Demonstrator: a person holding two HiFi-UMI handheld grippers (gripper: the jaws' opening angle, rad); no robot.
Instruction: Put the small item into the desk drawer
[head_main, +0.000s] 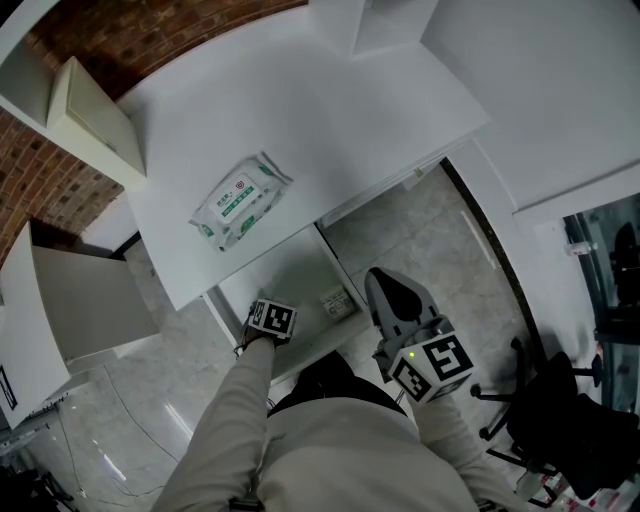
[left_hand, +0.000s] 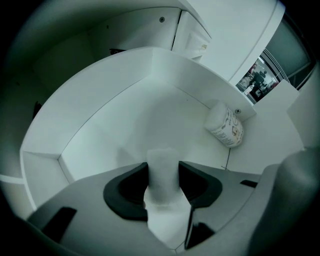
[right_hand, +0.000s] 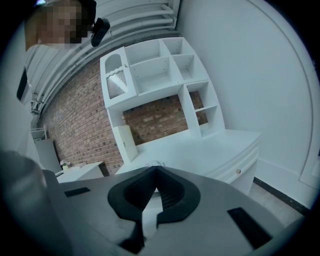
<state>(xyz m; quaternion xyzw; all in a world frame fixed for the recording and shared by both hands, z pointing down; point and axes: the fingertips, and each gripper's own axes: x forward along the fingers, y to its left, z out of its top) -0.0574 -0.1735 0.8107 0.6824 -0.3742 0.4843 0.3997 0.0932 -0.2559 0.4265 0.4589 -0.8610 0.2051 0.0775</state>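
Note:
The desk drawer (head_main: 288, 283) stands pulled out below the white desk top (head_main: 330, 120). The small item, a little white printed packet (head_main: 336, 303), lies inside at the drawer's right side; in the left gripper view the packet (left_hand: 225, 125) rests in the far right corner of the drawer (left_hand: 120, 130). My left gripper (head_main: 269, 320) sits at the drawer's front edge, and the left gripper (left_hand: 163, 176) has its jaws closed on a white upright part of the drawer front. The right gripper (head_main: 383, 283) hangs raised beside the drawer; this right gripper (right_hand: 156, 171) is shut and holds nothing.
A pack of wet wipes (head_main: 240, 201) lies on the desk top. A white shelf unit (right_hand: 160, 80) stands against a brick wall (right_hand: 80, 110). A low white cabinet (head_main: 70, 305) is at the left, an office chair base (head_main: 560, 410) at the right on the tiled floor.

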